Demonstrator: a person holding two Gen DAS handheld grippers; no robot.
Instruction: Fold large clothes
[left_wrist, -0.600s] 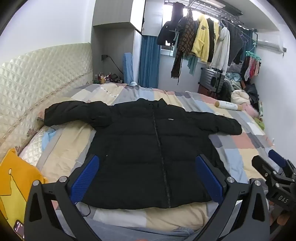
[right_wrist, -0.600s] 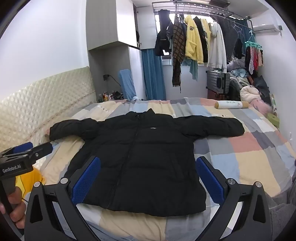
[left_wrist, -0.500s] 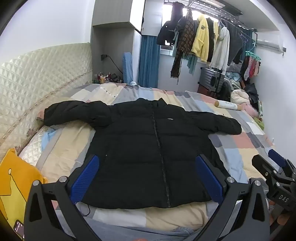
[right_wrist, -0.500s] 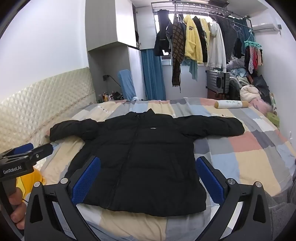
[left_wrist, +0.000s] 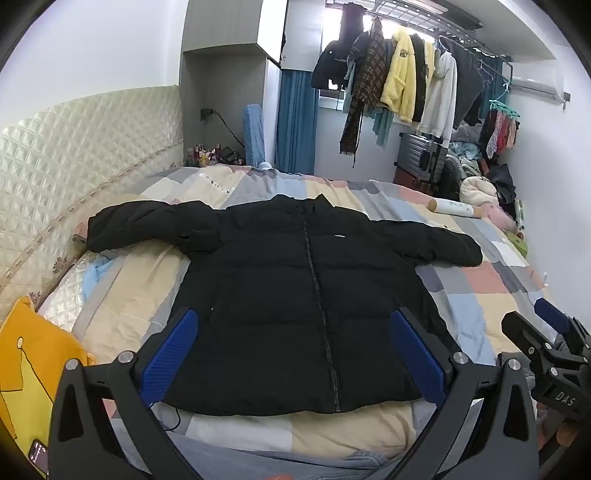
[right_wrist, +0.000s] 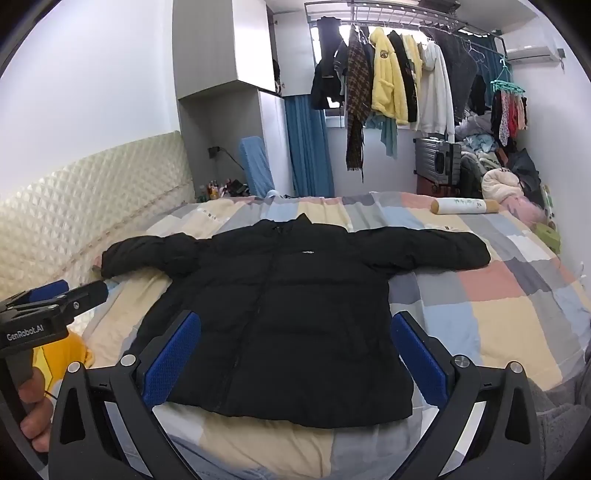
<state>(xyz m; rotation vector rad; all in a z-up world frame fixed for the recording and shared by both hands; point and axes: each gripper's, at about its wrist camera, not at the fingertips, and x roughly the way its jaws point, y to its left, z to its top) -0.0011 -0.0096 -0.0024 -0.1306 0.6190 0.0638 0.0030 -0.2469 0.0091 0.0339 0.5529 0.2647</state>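
A black puffer jacket (left_wrist: 295, 295) (right_wrist: 295, 302) lies flat and zipped on the patchwork bedspread (left_wrist: 476, 325) (right_wrist: 498, 317), both sleeves spread out to the sides. My left gripper (left_wrist: 293, 354) hovers above the jacket's near hem, wide open, nothing between its blue pads (left_wrist: 168, 354). My right gripper (right_wrist: 293, 354) hangs over the same hem a little further right, also wide open and empty. Each gripper shows at the other view's edge: the right gripper (left_wrist: 546, 343) and the left gripper (right_wrist: 55, 299), with a hand (right_wrist: 35, 421) on its handle.
A quilted cream headboard (left_wrist: 74, 170) runs along the left. A yellow pillow (left_wrist: 33, 354) and a phone (left_wrist: 37, 452) lie at the near left. A rolled cushion (right_wrist: 465, 206) rests at the bed's far right. Clothes hang on a rack (right_wrist: 391, 85) behind; a suitcase (right_wrist: 437, 162) stands below.
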